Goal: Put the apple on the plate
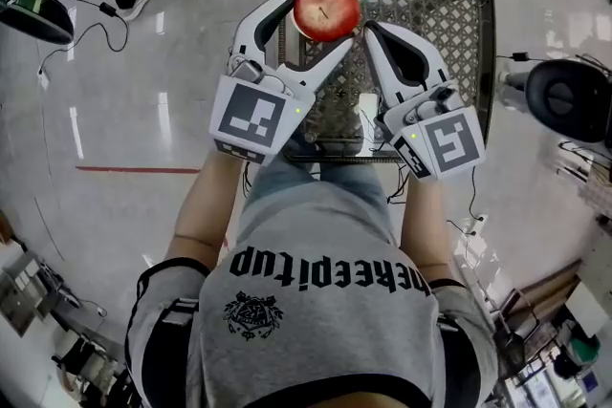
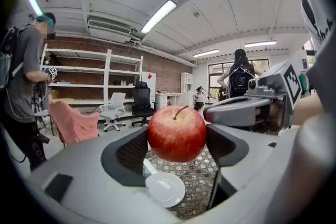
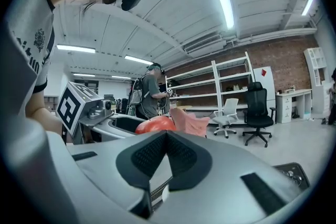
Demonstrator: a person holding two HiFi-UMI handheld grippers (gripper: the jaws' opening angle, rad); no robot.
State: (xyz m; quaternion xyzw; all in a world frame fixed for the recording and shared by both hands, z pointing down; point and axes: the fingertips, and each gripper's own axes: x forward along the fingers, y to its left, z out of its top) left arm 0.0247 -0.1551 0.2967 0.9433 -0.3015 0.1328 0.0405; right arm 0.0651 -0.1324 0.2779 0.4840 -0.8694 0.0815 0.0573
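Left tongs (image 2: 177, 140) around apple (image 2: 177, 131); plate (image 2: 165, 189) below, clear in left gripper view.

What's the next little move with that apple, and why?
Probably lower the left gripper toward the white plate: its jaws are clamped on the apple, which hangs in the air, and the plate lies below on the mesh table.

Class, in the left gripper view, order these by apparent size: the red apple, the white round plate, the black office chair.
1. Red apple: largest, though nearness inflates it.
2. White round plate and black office chair: roughly alike, so left unranked.
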